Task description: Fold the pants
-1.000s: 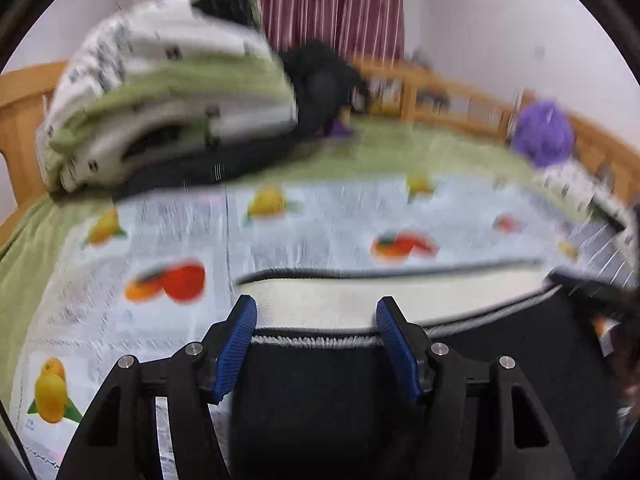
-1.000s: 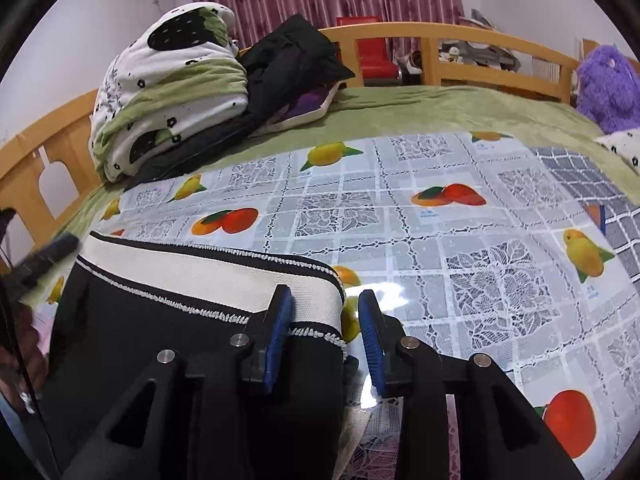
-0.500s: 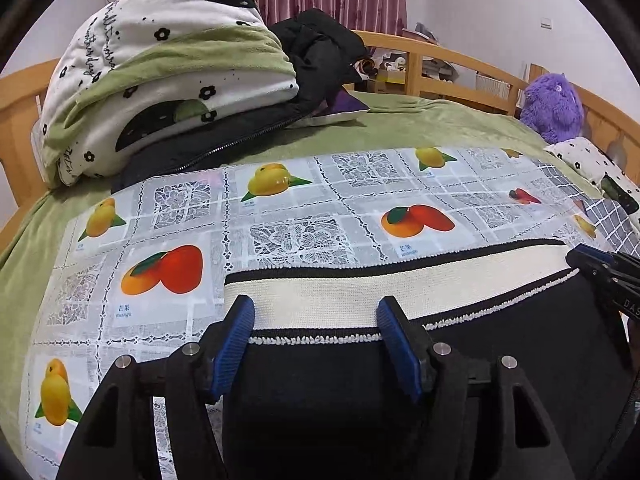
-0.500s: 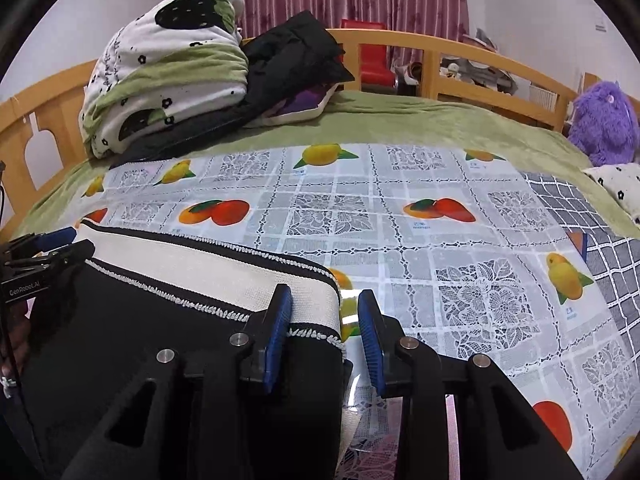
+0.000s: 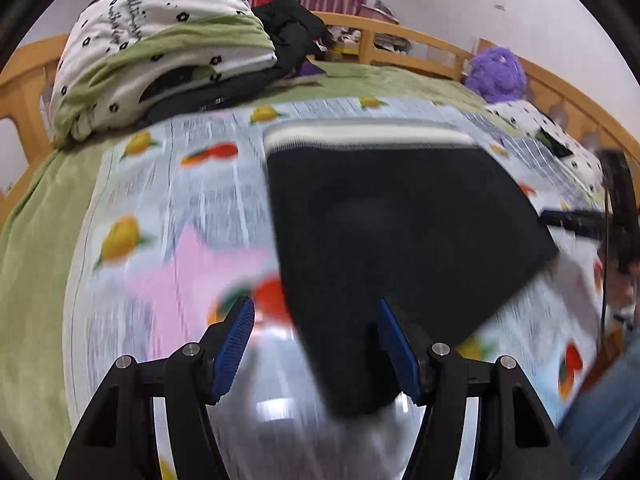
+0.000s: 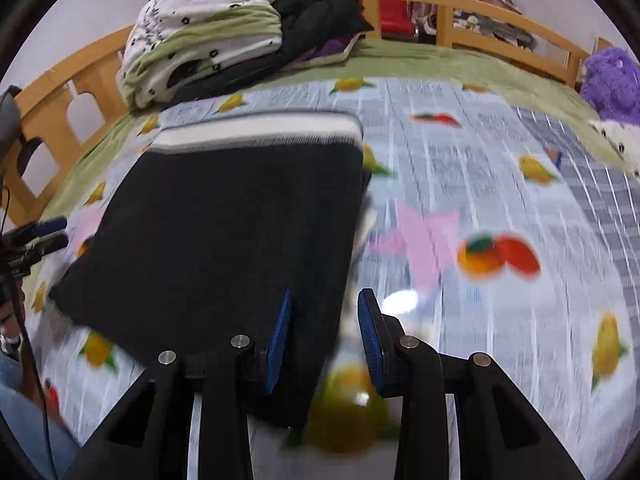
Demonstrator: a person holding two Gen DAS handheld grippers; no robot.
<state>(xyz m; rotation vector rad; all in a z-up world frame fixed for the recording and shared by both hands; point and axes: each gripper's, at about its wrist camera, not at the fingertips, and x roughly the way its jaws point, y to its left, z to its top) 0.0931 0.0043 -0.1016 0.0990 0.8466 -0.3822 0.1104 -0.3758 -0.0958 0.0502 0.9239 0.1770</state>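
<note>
The black pants [image 5: 400, 232] with a cream waistband [image 5: 368, 136] lie folded flat on the fruit-print bed cover; they also show in the right wrist view [image 6: 224, 232]. My left gripper [image 5: 316, 344] is open and empty, raised above the pants' near left corner. My right gripper [image 6: 324, 336] is open and empty, raised above the pants' near right edge. Each gripper shows at the side of the other's view, the right one [image 5: 576, 216] and the left one [image 6: 36, 236]. Both views are motion-blurred.
A folded white-and-green duvet [image 5: 160, 48] and black clothing [image 6: 320, 8] are piled at the back left. A purple plush toy [image 5: 498, 74] sits at the back right. A wooden bed rail [image 6: 500, 20] runs around the bed. The fruit-print cover [image 6: 500, 208] spreads right of the pants.
Both grippers let go of the waistband and pulled back and upward. The pants now lie farther ahead, with the waistband at the far end.
</note>
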